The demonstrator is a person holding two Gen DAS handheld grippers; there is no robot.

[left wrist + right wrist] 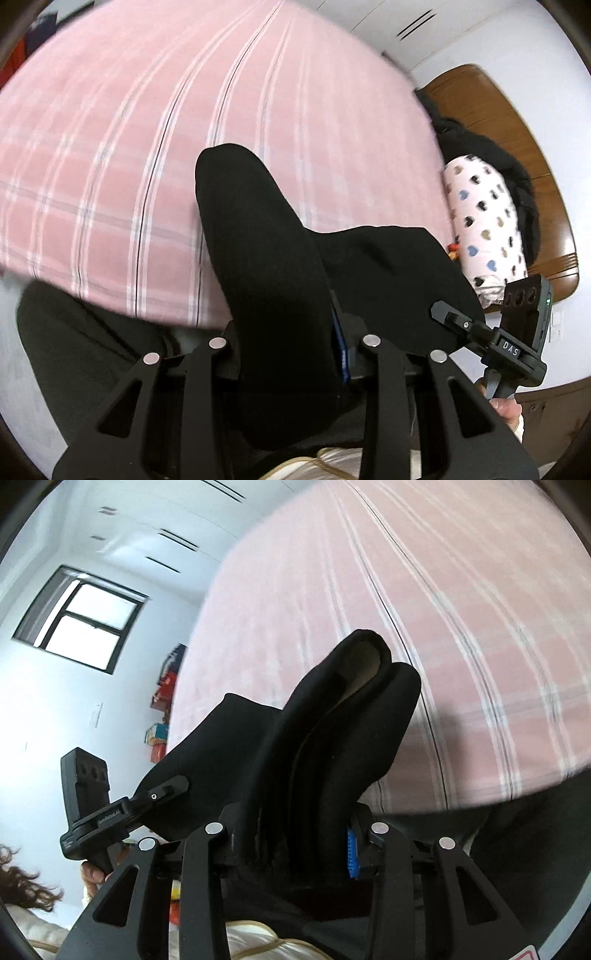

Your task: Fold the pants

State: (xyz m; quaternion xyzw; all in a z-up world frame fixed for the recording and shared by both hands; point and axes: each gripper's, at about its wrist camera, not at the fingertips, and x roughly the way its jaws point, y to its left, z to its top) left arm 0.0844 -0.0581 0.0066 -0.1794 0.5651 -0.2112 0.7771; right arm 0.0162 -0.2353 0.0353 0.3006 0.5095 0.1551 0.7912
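The black pants (273,258) hang lifted over the pink striped bed (147,129). My left gripper (291,354) is shut on a thick bunch of the pants; the cloth hides its fingertips. The right gripper (458,321) shows at the right of the left wrist view, clamped on the same stretch of cloth. In the right wrist view my right gripper (295,842) is shut on a folded bunch of the pants (332,746), whose pale inner lining shows at the top. The left gripper (162,794) shows at the left, gripping the pants edge.
The pink striped bed (443,627) fills the space ahead. A heart-patterned pillow (484,221) and dark clothing lie by the wooden headboard (517,129). A window (85,620) and colourful boxes (162,716) stand by the far wall.
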